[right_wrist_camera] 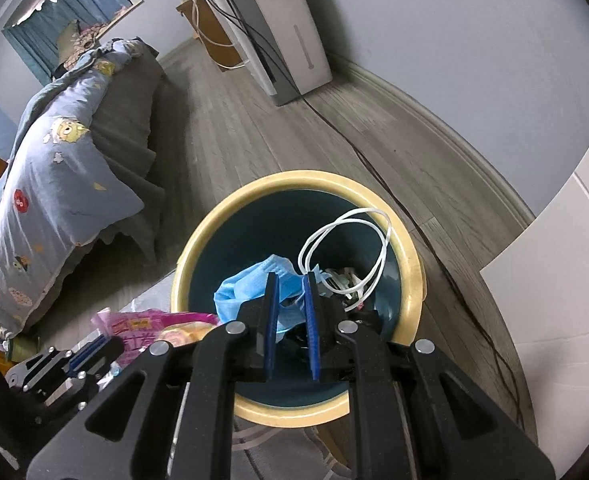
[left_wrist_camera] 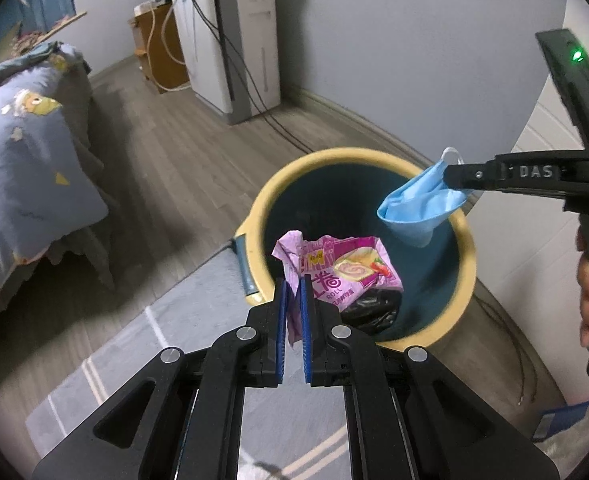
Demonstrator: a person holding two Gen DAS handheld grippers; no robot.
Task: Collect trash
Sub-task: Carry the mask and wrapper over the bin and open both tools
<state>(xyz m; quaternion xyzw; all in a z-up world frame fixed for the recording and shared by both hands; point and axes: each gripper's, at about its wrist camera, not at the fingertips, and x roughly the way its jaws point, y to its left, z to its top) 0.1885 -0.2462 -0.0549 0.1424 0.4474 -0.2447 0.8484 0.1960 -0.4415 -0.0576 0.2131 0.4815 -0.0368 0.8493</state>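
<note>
**Both grippers hold trash over the bin**

A bedroom with grey wood-plank flooring [left_wrist_camera: 174, 168] and pale walls: a bed with a blue cartoon-print quilt [left_wrist_camera: 26, 168] fills the left side, and a tall white appliance [left_wrist_camera: 242, 40] stands against the far wall with dark cables trailing from it across the floor. A grey rug [left_wrist_camera: 142, 344] with pale stripes lies in the foreground.

On the floor at the rug's edge stands the round trash bin [left_wrist_camera: 464, 240], yellow at the rim and dark teal inside, with black plastic and other scraps at its bottom.

The left gripper [left_wrist_camera: 294, 312] has its blue pads nearly together, pinching a corner of a pink snack wrapper [left_wrist_camera: 342, 268] that hangs over the near side of the bin's opening.

The right gripper [right_wrist_camera: 290, 304] is clamped on a crumpled blue face mask [right_wrist_camera: 250, 284], held above the bin's mouth. The mask's white ear loops [right_wrist_camera: 382, 248] dangle free over the opening on the far right side.
</note>
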